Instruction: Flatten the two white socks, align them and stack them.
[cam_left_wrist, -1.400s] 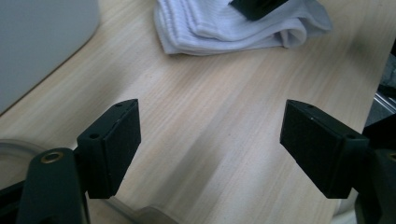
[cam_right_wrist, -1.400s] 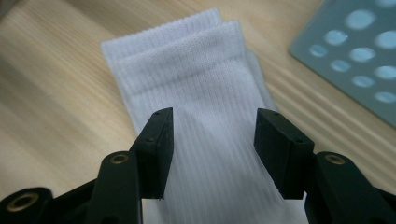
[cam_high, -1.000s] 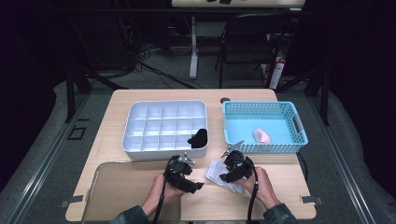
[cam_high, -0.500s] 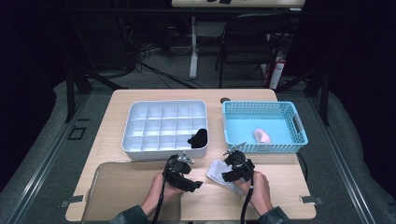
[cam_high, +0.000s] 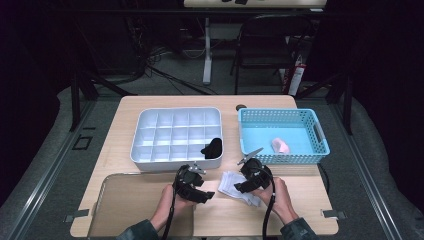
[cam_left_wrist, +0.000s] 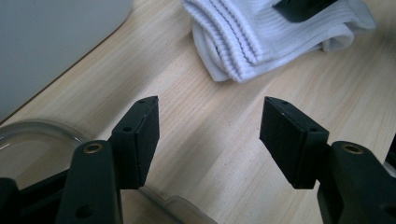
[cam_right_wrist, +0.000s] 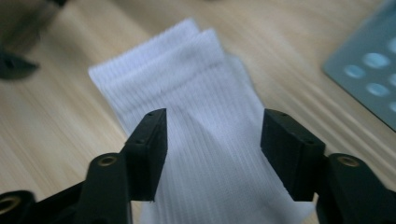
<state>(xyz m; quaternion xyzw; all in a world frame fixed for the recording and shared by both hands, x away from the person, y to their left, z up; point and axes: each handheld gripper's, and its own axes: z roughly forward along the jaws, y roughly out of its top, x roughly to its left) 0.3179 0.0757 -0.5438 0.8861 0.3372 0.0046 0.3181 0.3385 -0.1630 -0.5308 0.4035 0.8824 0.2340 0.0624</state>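
The folded white ribbed sock (cam_high: 239, 188) lies on the light wooden surface (cam_high: 300, 200) near the person's edge, between the two hands and in front of the white compartment tray (cam_high: 175, 135), with the blue plastic basket (cam_high: 282, 137) farther off to the right. The likeliest trouble from here is a partial pinch: the sock is folded in several layers, and if the right hand-held gripper (cam_right_wrist: 212, 140) closes on the top layer alone, the fold could open and the rest trail or slip free when lifted. A second risk lies with the left hand-held gripper (cam_left_wrist: 210, 135), which hovers over bare wood just short of the sock's cuff end; closing from there would catch nothing or merely nudge the fabric out of square. The right one's jaws stand apart above the sock, the white ribbing showing between them without the pads pressing on it, and they have just been opening. The left one's jaws are also apart with nothing between them, though they have just been closing somewhat. A small black item (cam_high: 212, 147) sits in one near-right compartment of the tray, and a pink object (cam_high: 280, 145) lies in the basket.
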